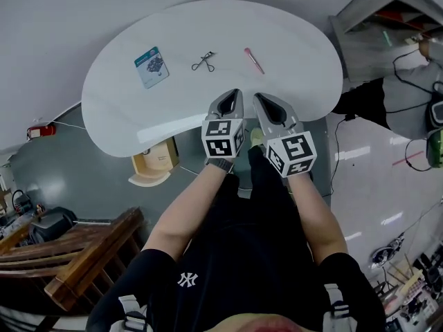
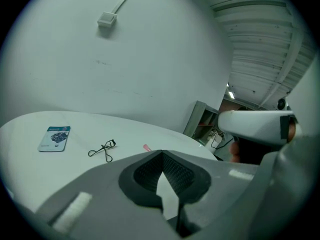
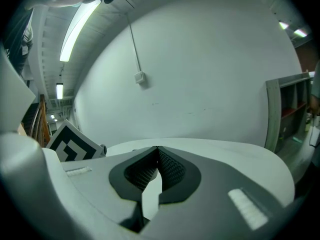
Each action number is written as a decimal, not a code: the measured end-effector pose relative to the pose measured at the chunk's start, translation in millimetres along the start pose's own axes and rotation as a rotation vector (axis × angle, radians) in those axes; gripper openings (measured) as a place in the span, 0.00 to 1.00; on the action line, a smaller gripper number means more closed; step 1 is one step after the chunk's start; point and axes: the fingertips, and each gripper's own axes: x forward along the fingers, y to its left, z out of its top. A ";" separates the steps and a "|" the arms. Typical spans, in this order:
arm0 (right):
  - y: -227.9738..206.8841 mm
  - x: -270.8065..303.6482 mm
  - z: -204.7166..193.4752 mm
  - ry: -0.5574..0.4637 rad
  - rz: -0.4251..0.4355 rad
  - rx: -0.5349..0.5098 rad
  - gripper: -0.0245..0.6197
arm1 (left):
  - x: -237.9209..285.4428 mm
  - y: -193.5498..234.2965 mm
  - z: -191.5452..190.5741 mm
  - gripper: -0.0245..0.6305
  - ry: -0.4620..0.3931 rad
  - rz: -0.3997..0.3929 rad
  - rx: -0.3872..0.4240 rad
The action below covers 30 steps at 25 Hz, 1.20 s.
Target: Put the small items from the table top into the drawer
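Three small items lie on the far half of the white table [image 1: 291, 40]: a blue packet [image 1: 151, 67] [image 2: 54, 138] at the left, a black eyelash curler [image 1: 203, 62] [image 2: 102, 150] in the middle, and a pink stick [image 1: 254, 60] [image 2: 146, 147] at the right. My left gripper [image 1: 237, 93] [image 2: 161, 153] and right gripper [image 1: 257, 96] [image 3: 157, 148] hover side by side over the table's near edge, well short of the items. Both are shut with tips touching and nothing held. A light wooden piece [image 1: 155, 160], perhaps the drawer, shows under the table's front left edge.
A grey shelf unit [image 1: 377, 9] stands off the table's right end, with cables and gear [image 1: 422, 61] on the floor beside it. Dark wooden furniture [image 1: 76, 254] sits at the lower left. A wall rises behind the table.
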 end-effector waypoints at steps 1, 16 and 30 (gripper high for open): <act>-10.4 0.9 -1.3 0.004 -0.003 0.004 0.08 | 11.8 -2.8 -1.9 0.05 0.007 0.002 0.000; -109.8 11.8 -19.0 0.059 0.003 0.075 0.07 | 131.9 -18.4 -48.8 0.15 0.172 0.090 -0.085; -148.3 29.4 -18.0 0.067 0.030 0.103 0.07 | 177.0 7.5 -64.2 0.20 0.261 0.249 -0.127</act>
